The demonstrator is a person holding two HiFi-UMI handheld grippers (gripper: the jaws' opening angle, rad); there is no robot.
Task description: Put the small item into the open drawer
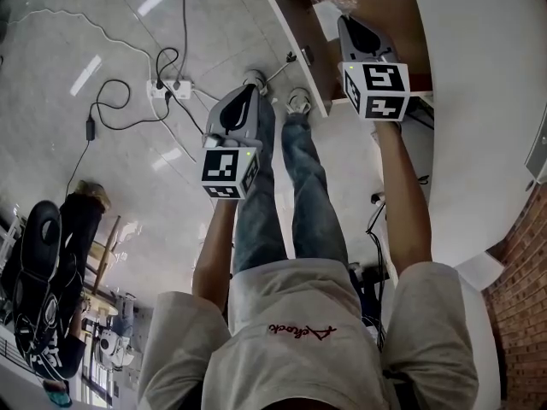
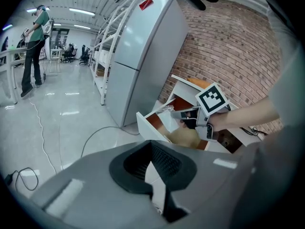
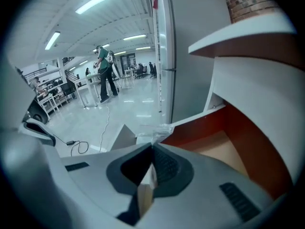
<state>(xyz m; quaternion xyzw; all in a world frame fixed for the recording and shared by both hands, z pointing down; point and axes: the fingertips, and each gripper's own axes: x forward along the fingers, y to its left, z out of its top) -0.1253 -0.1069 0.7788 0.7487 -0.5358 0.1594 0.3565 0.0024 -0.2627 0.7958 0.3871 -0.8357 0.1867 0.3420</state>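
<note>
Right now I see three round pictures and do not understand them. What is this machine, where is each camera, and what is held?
There is no robot: a person holds a two-jaw gripper in each hand. The head view looks down from the person's head at legs and floor. The other two views come from a camera riding on each gripper. The left gripper is shut and empty. The right gripper is shut on a clear bag, over the open drawer.
</note>
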